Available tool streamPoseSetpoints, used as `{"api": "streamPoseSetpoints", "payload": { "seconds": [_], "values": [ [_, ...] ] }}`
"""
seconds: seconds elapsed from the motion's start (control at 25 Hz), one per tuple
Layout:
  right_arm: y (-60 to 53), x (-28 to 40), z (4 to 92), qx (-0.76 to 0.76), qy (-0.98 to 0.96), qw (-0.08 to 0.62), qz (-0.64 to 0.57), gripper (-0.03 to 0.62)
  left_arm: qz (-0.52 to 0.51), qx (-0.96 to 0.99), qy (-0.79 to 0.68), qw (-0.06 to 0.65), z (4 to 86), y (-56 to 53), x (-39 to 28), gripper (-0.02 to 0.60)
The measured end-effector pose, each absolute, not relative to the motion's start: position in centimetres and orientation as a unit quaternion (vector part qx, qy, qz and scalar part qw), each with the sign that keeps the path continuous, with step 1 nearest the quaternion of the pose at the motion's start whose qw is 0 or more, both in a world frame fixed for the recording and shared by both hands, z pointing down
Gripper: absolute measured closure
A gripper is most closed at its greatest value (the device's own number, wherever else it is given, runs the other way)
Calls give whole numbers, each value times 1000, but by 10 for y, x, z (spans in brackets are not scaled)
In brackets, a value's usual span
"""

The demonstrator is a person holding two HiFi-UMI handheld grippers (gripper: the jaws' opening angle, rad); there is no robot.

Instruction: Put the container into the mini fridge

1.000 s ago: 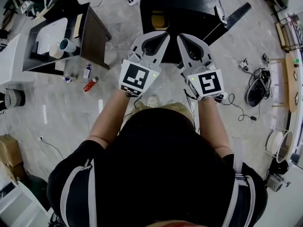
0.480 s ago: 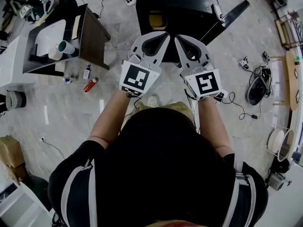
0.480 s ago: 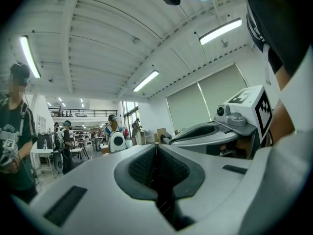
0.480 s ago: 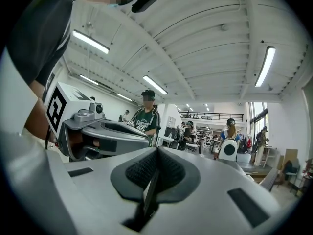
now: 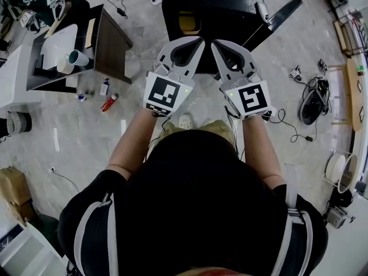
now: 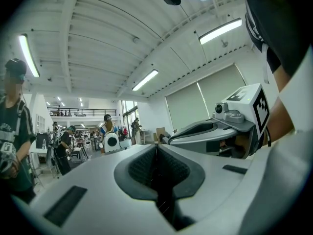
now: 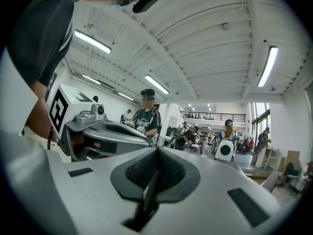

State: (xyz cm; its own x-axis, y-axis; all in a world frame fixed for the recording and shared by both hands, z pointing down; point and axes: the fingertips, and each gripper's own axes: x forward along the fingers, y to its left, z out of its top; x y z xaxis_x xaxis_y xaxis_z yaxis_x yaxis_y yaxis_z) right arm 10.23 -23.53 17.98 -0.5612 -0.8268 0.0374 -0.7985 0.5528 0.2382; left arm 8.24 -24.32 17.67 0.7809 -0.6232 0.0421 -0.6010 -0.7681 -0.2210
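In the head view, the left gripper and the right gripper are held side by side in front of the person. Their tips are close together and point toward a black mini fridge that stands on the floor with its door swung open to the right. Only this view shows the container, a yellowish shape in the dark opening of the fridge, beyond the left gripper's tip and apart from both pairs of jaws. A dark tabletop to the left carries a teal-rimmed cup, and a red bottle lies on the floor near it. The left gripper view looks upward and away from the fridge, showing the white ceiling with strip lights, a long hall with people at work, and the right gripper off to the side. The left jaws are pressed together with nothing between the ribbed pads. The right gripper view also shows the ceiling and the hall, with a person in a dark shirt standing beyond the left gripper. The right jaws are likewise pressed together and hold nothing. Neither gripper view shows the fridge or the container.
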Motion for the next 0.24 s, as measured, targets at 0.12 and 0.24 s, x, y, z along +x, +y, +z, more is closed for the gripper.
{"api": "streamPoseSetpoints", "payload": {
  "seconds": [0.12, 0.24],
  "values": [
    [-235, 102, 181, 460, -879, 73, -99, 557, -55, -939, 326, 98, 177, -243, 83, 557],
    [-234, 99, 180, 458, -881, 70, -96, 557, -53, -939, 325, 99, 178, -241, 83, 557]
  ]
}}
